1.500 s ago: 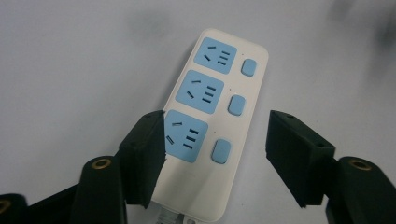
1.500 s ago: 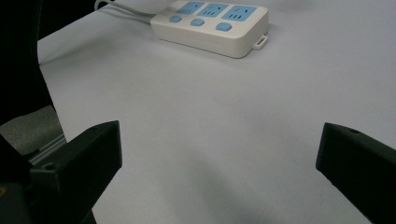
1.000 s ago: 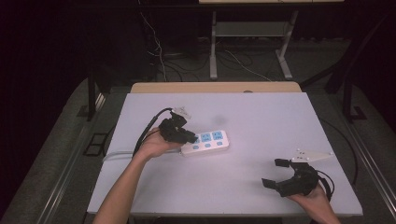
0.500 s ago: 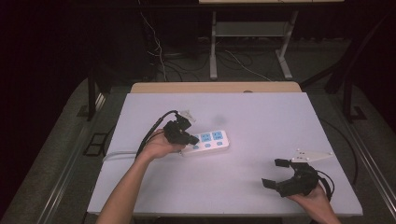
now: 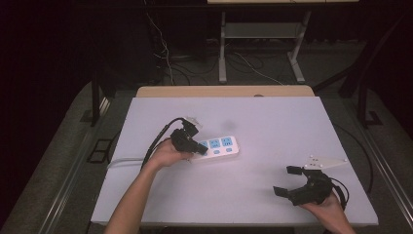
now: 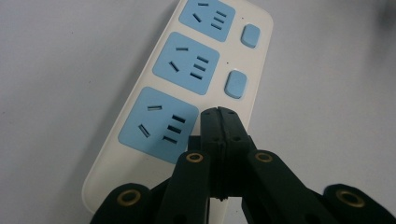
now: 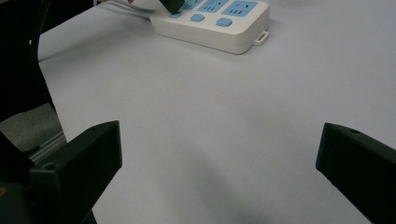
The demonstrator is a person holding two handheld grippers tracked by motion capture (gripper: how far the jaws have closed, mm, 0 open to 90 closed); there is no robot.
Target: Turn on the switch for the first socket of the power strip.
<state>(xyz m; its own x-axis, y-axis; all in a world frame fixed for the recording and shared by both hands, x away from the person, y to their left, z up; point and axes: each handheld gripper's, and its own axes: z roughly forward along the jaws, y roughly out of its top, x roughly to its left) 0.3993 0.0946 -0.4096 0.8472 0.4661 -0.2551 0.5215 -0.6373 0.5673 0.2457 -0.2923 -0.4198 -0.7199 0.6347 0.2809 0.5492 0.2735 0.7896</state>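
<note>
A: Start at the left gripper [image 6: 218, 114]. How do its jaws stand?

B: Pressed flat together, nothing between them. In the left gripper view the closed tip sits low and centre in the frame, right over the spot where the nearest switch of the power strip [image 6: 187, 79] would be (that third button is hidden under the tip, so I cannot tell whether it is touching or just above). The jaws have just been closing, and they closed on air.

A: So which step is this?

B: My reading: using the shut tip as a poker to press the switch beside the nearest blue socket [image 6: 159, 123]. The next move calls for a short, straight push down on that button, keeping the tip off the socket face to its left.

A: And the other two buttons?

B: Free, running toward the upper right of that frame: one blue button [image 6: 235, 84], then another [image 6: 251, 35].

A: Where is the strip overall?

B: In the high view, left of centre on the white table [image 5: 272, 126], with the left gripper [image 5: 192, 144] at its left end.

A: The right gripper?

B: The right gripper [image 5: 292, 180] rests at the lower right, jaws spread wide, holding nothing, well apart from the strip.
</note>
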